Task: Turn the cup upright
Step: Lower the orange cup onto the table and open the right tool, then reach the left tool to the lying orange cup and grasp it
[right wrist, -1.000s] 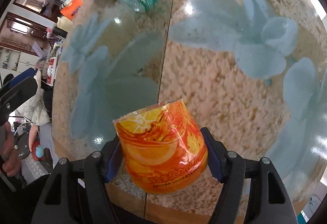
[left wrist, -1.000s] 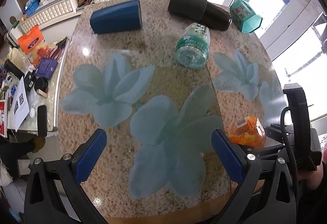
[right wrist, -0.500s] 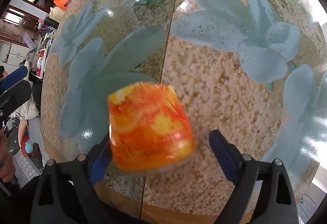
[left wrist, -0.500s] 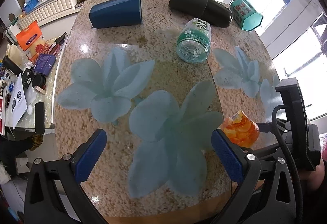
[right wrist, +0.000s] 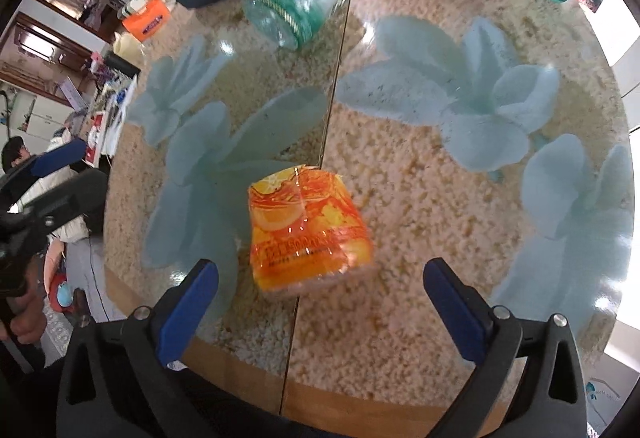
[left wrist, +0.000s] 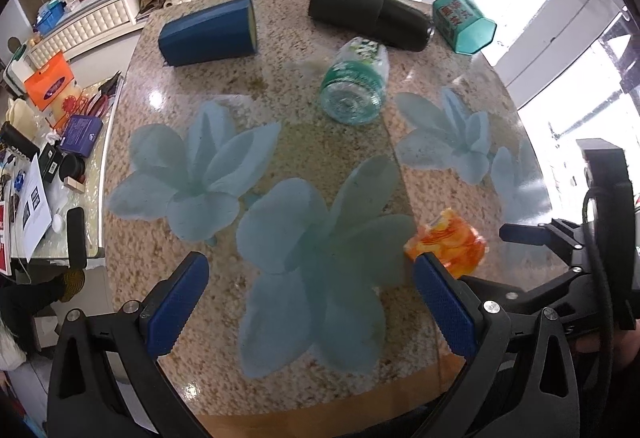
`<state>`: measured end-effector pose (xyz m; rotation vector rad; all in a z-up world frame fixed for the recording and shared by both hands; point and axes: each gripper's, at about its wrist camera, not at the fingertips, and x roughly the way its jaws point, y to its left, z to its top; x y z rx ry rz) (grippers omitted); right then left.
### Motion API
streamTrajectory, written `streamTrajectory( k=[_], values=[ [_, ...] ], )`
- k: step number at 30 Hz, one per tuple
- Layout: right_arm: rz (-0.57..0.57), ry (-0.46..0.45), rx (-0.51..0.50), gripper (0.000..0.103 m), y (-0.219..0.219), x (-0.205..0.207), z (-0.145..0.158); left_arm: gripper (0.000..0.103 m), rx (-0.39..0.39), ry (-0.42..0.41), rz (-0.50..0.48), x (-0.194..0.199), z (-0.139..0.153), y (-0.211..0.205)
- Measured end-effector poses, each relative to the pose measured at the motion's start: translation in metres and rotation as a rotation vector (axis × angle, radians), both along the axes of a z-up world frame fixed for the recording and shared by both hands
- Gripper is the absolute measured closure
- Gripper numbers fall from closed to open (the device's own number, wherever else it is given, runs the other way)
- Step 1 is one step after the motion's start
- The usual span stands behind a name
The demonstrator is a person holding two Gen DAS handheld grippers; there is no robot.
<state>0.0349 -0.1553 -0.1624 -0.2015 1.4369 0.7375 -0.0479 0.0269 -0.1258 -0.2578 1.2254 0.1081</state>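
Standing on the table [right wrist: 420, 222] near its front edge, the orange cup [right wrist: 306, 230] rests with its wider end down and its narrower end up, just ahead of the right gripper [right wrist: 320, 302] and between the lines of its two fingers without touching either. Whether that wide end is the mouth or the base cannot be told from here. Its printed film skin looks thin and glossy, so I judge it light, easy to crush and a bit slippery; a gentle squeeze across the middle of its side wall seems the safest hold. The right gripper is spread wide and holds nothing. The left gripper [left wrist: 308, 302] is likewise spread wide and empty, hanging over the flower pattern with the cup just beyond its right finger [left wrist: 444, 306].
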Motion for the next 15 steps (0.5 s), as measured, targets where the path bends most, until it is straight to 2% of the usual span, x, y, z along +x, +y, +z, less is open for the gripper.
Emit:
streamTrajectory(
  k=[6, 15],
  values=[
    [-0.012, -0.025, 0.042, 0.0, -0.033, 0.004, 0.023, 0.0, -0.013, 0.005, -0.001, 0.006, 0.014, -0.017],
    [0.032, -0.044, 0.079, 0.0, -0.061, 0.017, 0.04, 0.0, -0.11, 0.071, 0.077, 0.018, 0.012, -0.05]
  ],
)
